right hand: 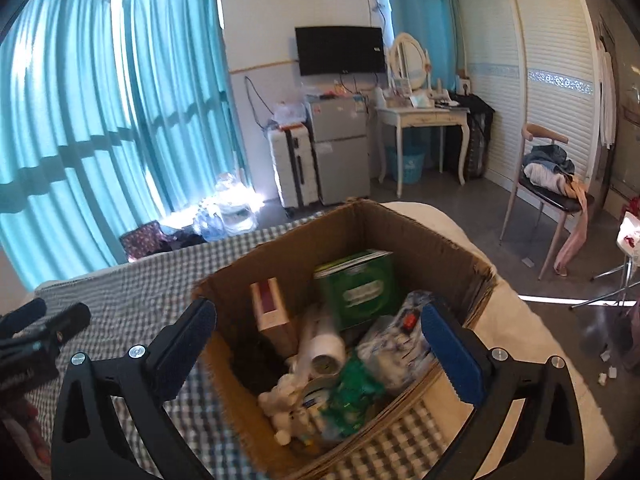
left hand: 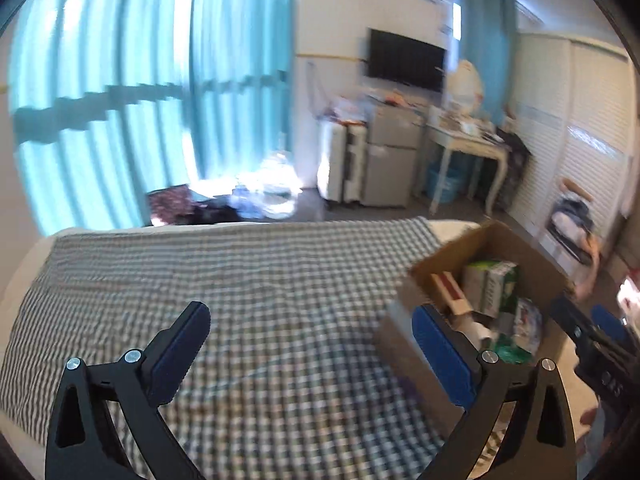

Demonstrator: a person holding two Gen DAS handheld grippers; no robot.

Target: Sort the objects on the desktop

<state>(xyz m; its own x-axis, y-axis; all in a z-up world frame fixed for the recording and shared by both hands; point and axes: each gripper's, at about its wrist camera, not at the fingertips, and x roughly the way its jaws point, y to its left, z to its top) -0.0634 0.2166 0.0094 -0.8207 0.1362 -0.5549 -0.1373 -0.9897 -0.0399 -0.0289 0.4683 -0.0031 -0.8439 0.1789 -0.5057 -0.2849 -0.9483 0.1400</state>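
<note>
In the left wrist view, the left gripper (left hand: 310,334) is angling down over the checked cloth (left hand: 256,272), its jaws standing wide apart with nothing between them. The cardboard box (left hand: 404,332) is sitting to its right, with the right gripper (left hand: 592,332) beyond it at the frame's edge.

In the right wrist view, the right gripper (right hand: 318,334) is tilting down over the cardboard box (right hand: 420,236), jaws spread wide and gripping nothing. Inside are lying a green carton (right hand: 360,284), a red-and-tan box (right hand: 272,308), a white roll (right hand: 326,344) and crumpled packets (right hand: 392,344).
</note>
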